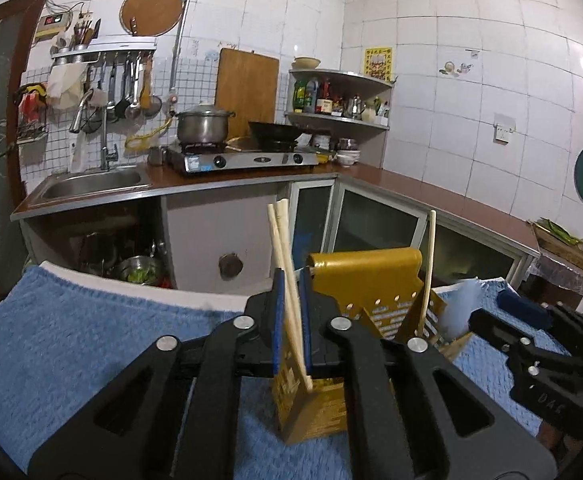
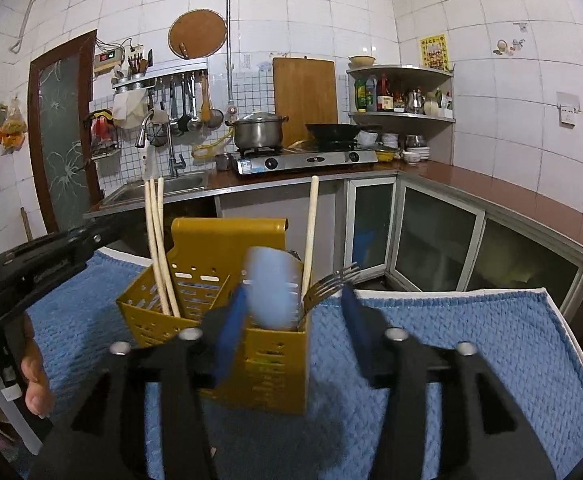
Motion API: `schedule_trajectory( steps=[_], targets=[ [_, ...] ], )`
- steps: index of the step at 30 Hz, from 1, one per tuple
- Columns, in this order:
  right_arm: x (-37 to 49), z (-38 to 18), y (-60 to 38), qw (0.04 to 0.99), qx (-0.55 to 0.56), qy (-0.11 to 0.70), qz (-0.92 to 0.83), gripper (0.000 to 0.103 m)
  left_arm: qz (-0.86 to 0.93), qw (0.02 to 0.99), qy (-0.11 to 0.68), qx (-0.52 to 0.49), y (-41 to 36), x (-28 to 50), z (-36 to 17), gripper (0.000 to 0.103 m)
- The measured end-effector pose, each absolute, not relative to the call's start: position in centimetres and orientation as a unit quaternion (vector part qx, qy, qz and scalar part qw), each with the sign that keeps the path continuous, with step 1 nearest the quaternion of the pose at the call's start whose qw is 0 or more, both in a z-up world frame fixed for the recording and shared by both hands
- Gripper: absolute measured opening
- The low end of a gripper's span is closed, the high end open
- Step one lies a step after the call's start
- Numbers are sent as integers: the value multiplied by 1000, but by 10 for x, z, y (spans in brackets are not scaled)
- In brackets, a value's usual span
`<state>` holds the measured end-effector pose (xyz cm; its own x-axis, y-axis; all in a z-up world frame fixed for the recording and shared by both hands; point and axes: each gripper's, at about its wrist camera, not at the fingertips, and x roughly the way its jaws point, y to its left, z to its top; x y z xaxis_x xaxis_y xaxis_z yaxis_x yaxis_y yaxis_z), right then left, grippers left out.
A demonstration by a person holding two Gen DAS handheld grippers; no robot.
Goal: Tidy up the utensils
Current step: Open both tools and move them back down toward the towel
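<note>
The worktop [image 1: 151, 282] is being covered by a blue towel [image 2: 451, 340], and the yellow holder [image 2: 267, 360] is standing upright near the middle of that towel.

The left claw [image 1: 291, 284] is being held over the holder's left compartment. Its pads are standing slightly apart, with a pair of chopsticks [image 1: 281, 232] passing between them. The pads do not appear to be pressing the chopsticks, whose lower ends are already resting inside the holder.

The right claw [image 2: 293, 292] is being held over the holder's right compartment with its jaws wide apart. A pale blurred thing [image 2: 271, 292] is being seen between them, ungripped. It is too smeared to be named.

A single chopstick [image 2: 313, 216] is leaning at the holder's back right, and a fork [image 2: 333, 278] is sticking out, tines up, at the holder's right edge.

The step in hand is judged to be the release of utensils into the holder. To do it well:
- Each claw should be opened fully before being lifted, so that nothing is dragged back out.
- The left claw should be drawn straight up along the chopsticks.
- The right claw should be kept clear of the fork tines.
- The light holder should not be nudged, since it is likely to tip on the soft towel.
</note>
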<state>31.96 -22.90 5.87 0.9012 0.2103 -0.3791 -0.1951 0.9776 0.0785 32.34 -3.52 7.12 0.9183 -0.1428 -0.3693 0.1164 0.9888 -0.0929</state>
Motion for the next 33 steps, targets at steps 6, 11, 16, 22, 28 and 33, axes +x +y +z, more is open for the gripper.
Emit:
schedule_trajectory(
  steps=[6, 11, 16, 22, 28, 33],
  targets=[
    [294, 68, -237, 974, 21, 208, 93, 58, -54, 975, 210, -49, -23, 294, 79, 64],
    [268, 61, -249, 971, 31, 225, 77, 59, -66, 968, 240, -45, -25, 271, 71, 75],
    [250, 43, -259, 964, 30, 259, 58, 60, -73, 960, 266, -38, -33, 252, 55, 85],
    [233, 5, -271, 950, 36, 307, 34, 60, -80, 941, 328, -27, -49, 240, 17, 86],
    [222, -36, -276, 936, 39, 350, 22, 60, -81, 919, 386, -13, -62, 241, -18, 86],
    [218, -54, -280, 927, 46, 371, 21, 60, -87, 911, 404, -14, -69, 239, -32, 86]
  ],
)
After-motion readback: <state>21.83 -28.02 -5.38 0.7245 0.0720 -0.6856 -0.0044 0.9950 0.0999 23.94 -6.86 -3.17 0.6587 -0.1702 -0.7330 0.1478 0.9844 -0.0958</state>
